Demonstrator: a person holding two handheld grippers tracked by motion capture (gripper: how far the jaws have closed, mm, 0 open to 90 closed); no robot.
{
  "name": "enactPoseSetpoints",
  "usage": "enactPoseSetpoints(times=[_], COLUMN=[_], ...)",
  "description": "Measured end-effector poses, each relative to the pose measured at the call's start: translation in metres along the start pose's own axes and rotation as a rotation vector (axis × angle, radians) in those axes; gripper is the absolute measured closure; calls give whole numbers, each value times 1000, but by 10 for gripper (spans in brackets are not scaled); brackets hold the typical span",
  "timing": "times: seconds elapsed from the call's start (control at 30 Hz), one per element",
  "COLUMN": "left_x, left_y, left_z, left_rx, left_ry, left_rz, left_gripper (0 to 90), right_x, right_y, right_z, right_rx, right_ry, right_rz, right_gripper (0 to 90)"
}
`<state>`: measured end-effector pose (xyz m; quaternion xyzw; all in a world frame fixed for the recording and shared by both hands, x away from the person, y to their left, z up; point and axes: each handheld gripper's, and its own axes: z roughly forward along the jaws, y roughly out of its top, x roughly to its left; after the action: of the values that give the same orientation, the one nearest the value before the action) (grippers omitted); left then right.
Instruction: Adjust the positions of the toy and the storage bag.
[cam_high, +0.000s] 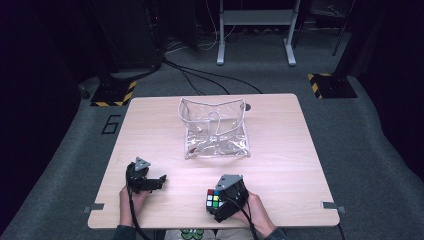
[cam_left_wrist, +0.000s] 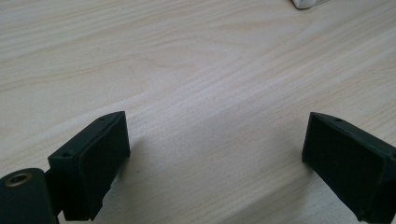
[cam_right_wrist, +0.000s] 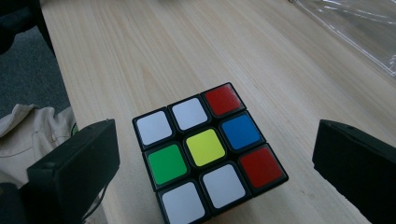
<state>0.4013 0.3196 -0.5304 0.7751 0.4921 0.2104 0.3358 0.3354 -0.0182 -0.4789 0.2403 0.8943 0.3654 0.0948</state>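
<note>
Landmark: clear plastic pouch with white trim (cam_high: 215, 128), standing open at the middle of the pale wooden table (cam_high: 280, 150).

Multicoloured 3x3 puzzle cube (cam_right_wrist: 208, 150) sits on the table near the person's edge, well apart from the pouch. Top face: 4 white, 2 red, 1 blue, 1 green, yellow centre.

Right gripper (cam_right_wrist: 215, 163): jaws spread wide, 1 on each side of the cube, neither touching it. The cube lies between them, closer to the left-hand jaw in the right gripper view. High view shows the cube (cam_high: 213, 198) just beside this gripper, on its left.

Left gripper (cam_left_wrist: 212, 158): jaws spread, bare wood between them; it rests left of the cube and well short of the pouch.
</note>
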Motion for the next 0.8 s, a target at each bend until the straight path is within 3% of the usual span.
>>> enactPoseSetpoints(times=[0.3, 0.6, 0.8], left_x=[0, 0, 0], left_y=[0, 0, 0], left_z=[0, 0, 0], left_rx=[0, 0, 0], left_ry=[0, 0, 0], left_rz=[0, 0, 0], left_gripper=[71, 71, 71], right_x=[-2, -1, -2], right_y=[-3, -6, -9], right_z=[12, 19, 21], right_rx=[28, 64, 83], right_ry=[10, 34, 7], right_rz=[4, -15, -23], right_gripper=[42, 204, 323])
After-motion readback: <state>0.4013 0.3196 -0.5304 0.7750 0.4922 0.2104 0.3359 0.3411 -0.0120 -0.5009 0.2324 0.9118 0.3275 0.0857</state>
